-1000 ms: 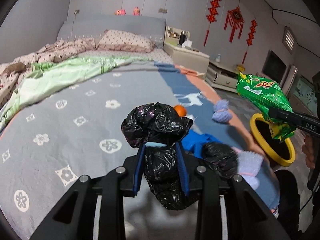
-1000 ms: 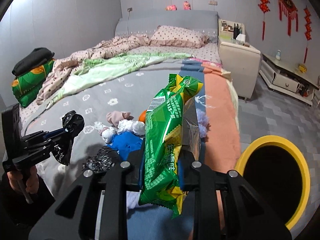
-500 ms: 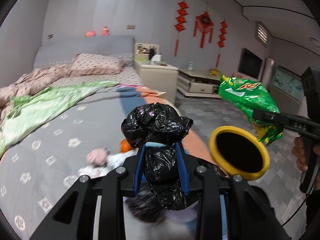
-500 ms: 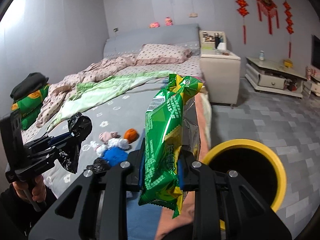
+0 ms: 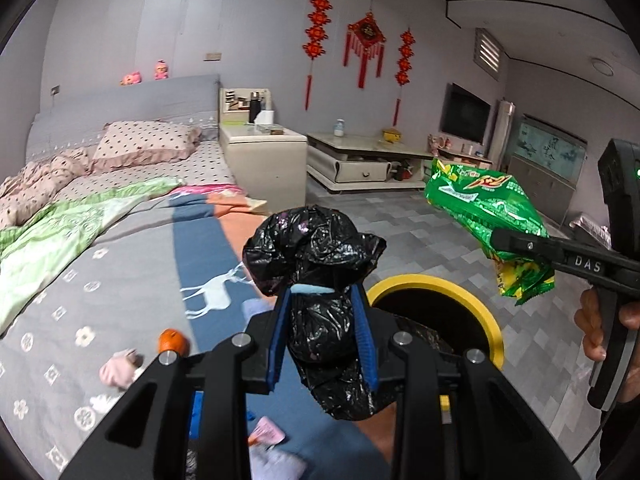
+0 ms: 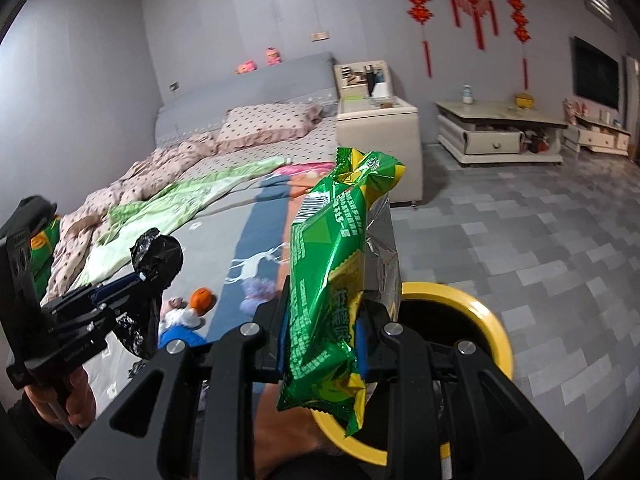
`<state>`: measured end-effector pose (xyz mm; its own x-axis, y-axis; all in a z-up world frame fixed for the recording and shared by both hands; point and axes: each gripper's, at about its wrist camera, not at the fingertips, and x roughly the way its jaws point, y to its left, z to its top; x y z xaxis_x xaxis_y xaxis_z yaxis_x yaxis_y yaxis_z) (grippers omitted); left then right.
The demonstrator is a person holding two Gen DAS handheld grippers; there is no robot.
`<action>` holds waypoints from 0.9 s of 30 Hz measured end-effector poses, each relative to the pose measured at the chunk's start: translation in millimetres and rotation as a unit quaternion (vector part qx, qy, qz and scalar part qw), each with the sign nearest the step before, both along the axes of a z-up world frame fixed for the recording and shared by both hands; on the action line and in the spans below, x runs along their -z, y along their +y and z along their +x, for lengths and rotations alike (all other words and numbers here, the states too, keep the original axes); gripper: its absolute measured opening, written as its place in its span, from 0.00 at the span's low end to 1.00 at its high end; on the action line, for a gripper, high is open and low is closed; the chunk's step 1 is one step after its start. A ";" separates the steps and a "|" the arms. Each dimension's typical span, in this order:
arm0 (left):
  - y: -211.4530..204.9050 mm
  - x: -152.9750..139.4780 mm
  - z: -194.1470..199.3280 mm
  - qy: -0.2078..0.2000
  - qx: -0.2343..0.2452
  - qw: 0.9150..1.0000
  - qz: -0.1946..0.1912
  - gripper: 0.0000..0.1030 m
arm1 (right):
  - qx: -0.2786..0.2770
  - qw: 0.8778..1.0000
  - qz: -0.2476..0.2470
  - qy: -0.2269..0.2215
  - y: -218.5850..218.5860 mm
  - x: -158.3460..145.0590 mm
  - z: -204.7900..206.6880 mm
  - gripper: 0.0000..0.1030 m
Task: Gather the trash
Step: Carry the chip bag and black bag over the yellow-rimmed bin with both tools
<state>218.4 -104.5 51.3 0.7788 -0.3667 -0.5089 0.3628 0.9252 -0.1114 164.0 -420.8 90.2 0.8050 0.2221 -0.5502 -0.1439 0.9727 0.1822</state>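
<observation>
Both grippers clamp trash above the yellow-rimmed bin (image 5: 436, 284) beside the bed (image 5: 120, 264): the left gripper (image 5: 323, 334) is closed tight on a crumpled black plastic bag (image 5: 316, 252), the right gripper (image 6: 322, 336) on a green snack wrapper (image 6: 340, 280). Neither is dropped yet; an orange (image 5: 173, 340) and cloth scraps remain on the bed. A second ago both hung over the bedspread; the bin now sits directly ahead.

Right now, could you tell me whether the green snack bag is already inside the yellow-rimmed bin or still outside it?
Outside. The right gripper clamps the green snack bag in the air, above the yellow-rimmed bin.
</observation>
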 end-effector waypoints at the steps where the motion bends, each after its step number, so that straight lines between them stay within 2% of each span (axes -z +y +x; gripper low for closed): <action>1: -6.3 0.2 4.3 0.002 0.004 1.000 0.000 0.28 | 0.006 1.000 0.001 0.001 -5.1 -0.8 1.4 0.23; 7: -49.5 14.6 32.3 0.027 0.036 0.999 0.004 0.28 | 0.032 0.999 0.019 0.023 -41.1 6.2 13.7 0.24; 9: -65.4 22.8 39.8 0.029 0.044 0.999 0.014 0.28 | 0.038 0.998 0.022 0.035 -52.4 13.9 18.0 0.24; 13: -86.2 39.9 56.5 0.052 0.063 0.997 0.008 0.28 | 0.045 0.997 0.032 0.059 -72.6 30.9 29.4 0.24; 25: -126.6 86.2 85.8 0.100 0.083 0.991 0.005 0.28 | 0.062 0.992 0.043 0.103 -87.7 69.8 71.1 0.27; 27: -130.2 88.8 86.2 0.107 0.084 0.991 0.001 0.32 | 0.064 0.991 0.045 0.109 -89.9 73.7 75.8 0.31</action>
